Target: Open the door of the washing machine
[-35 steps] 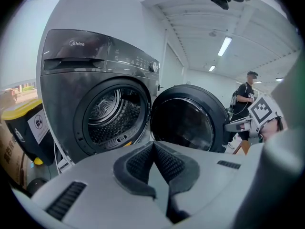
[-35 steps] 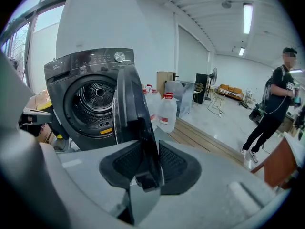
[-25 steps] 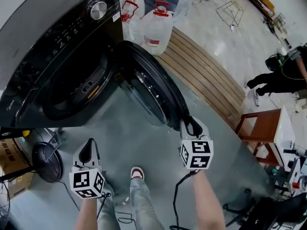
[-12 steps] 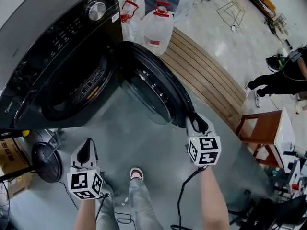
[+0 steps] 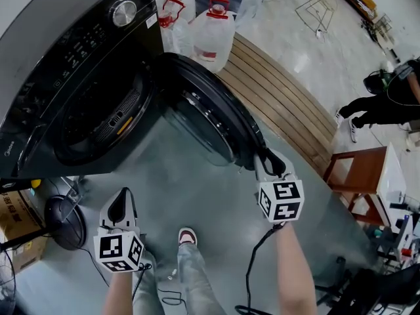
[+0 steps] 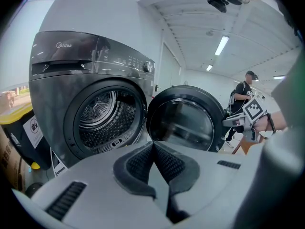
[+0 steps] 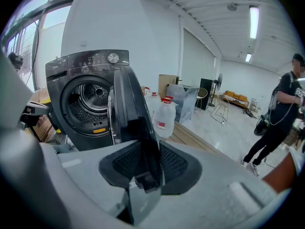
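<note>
Right claw (image 5: 269, 163) is pinching the free edge of the door (image 5: 205, 120), both pads pressing on the rim. The right gripper view is showing that edge running straight up between them. The door is standing wide open, swinging out from the washing machine (image 5: 72, 51) toward 4 o'clock in the head view, its glass bowl facing the drum opening (image 5: 98, 113). The machine is sitting at 10 o'clock in the frame, with its knob (image 5: 123, 12) at 11.

Left claw (image 5: 119, 206) is hanging at 7 o'clock with its pads pressed together and nothing between them. It's well apart from the machine and pointing at the drum.

I'm also seeing two water jugs (image 5: 213, 35) at 12, just beside the machine. A slatted wooden platform (image 5: 282, 104) is running toward 3 behind the door, and a brown wooden furniture frame (image 5: 357, 176) is sitting at 4. A person (image 5: 387, 104) is standing at 3. The holder's shoe (image 5: 188, 236) is showing at 6 on the grey floor (image 5: 177, 182).
</note>
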Demonstrator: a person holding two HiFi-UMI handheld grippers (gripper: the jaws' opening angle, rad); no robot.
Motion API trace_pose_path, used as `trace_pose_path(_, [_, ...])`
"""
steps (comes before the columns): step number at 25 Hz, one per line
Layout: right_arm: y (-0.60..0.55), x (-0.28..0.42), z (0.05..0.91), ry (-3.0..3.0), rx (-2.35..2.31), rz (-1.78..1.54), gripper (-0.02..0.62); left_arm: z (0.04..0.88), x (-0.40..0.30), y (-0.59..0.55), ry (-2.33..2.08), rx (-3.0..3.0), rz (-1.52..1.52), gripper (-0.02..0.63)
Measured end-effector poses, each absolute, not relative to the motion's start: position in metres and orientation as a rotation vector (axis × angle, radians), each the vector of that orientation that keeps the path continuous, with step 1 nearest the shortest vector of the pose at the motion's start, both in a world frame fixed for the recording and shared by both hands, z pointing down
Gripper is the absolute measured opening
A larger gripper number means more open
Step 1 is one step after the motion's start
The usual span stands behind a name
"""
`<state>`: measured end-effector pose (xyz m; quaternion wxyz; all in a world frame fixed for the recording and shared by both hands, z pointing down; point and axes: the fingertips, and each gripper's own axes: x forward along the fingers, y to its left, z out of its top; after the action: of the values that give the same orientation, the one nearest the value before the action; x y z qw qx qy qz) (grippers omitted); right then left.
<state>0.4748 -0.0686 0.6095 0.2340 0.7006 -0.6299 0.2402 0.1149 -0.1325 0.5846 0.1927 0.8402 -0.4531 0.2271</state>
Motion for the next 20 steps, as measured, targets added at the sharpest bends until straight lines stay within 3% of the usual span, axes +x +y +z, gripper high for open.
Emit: trace_pose_path(20, [-0.058,0.457,0.558,-1.655,1.981,0.575,0.103,0.544,0.097,-0.133,-1.323,2.352,0.607,0.005])
